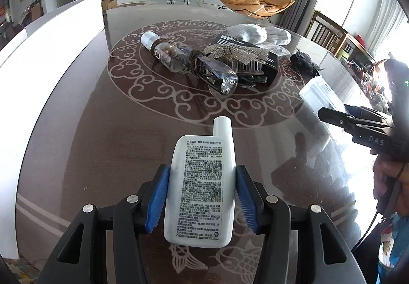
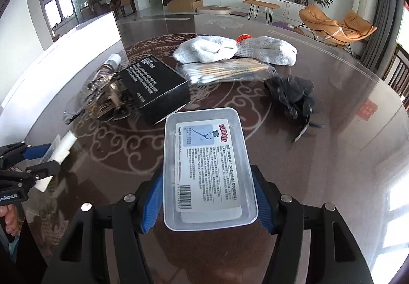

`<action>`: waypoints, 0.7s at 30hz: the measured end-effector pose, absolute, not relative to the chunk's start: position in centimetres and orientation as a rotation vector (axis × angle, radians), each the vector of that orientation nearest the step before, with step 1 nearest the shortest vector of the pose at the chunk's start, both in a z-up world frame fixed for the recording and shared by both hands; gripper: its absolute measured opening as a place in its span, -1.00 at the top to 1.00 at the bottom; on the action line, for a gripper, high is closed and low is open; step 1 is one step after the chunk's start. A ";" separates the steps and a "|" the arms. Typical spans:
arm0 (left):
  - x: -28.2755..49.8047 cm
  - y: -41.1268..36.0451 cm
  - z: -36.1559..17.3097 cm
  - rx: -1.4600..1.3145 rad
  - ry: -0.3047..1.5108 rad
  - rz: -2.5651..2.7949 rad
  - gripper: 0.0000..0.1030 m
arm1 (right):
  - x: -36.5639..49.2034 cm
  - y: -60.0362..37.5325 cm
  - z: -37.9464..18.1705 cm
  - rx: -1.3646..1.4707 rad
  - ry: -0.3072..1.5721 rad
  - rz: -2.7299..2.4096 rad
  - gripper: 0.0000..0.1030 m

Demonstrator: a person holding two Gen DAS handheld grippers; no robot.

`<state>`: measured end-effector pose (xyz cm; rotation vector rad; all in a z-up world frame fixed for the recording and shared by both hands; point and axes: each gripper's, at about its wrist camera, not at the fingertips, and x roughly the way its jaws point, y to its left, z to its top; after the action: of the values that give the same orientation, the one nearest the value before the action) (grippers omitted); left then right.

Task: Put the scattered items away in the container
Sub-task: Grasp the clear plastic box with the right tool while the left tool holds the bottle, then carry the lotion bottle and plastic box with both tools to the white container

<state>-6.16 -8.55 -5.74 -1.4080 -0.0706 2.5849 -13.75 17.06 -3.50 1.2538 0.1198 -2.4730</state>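
Left wrist view: we angle our left claw (image 1: pixel 202 197) down over the table (image 1: pixel 102 143), clamped on a white bottle (image 1: pixel 202 189) between its blue pads, cap pointing away along the fingers. Our right claw (image 2: pixel 208 197), tilted down likewise, holds a clear plastic box (image 2: pixel 207 168) lengthwise between its pads, above the table.
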 end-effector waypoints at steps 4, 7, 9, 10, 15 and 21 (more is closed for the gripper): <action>-4.2 -7.5 -5.8 -1.395 -0.042 2.585 -0.01 | -8.8 18.0 -3.0 1.198 -0.079 -2.517 -0.21; -3.2 -6.7 -5.5 -1.375 0.018 2.608 -0.01 | -6.4 18.1 -2.7 1.159 -0.167 -2.555 -0.21; -2.6 -6.2 -5.2 -1.359 0.054 2.623 -0.01 | -5.3 17.9 -2.6 1.150 -0.203 -2.553 -0.21; -2.5 -6.0 -5.1 -1.354 0.067 2.631 -0.01 | -4.9 17.7 -2.6 1.148 -0.204 -2.550 -0.21; -2.1 -5.5 -4.5 -1.327 0.123 2.658 -0.01 | -3.8 17.4 -2.5 1.136 -0.194 -2.553 -0.21; -2.2 -5.4 -3.8 -1.305 0.153 2.686 -0.01 | -3.8 17.5 -2.0 1.120 -0.208 -2.567 -0.21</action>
<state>-2.17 -5.45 -3.77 -1.3049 0.1529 2.6858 -3.78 17.50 -1.97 1.1202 -0.2080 -2.5674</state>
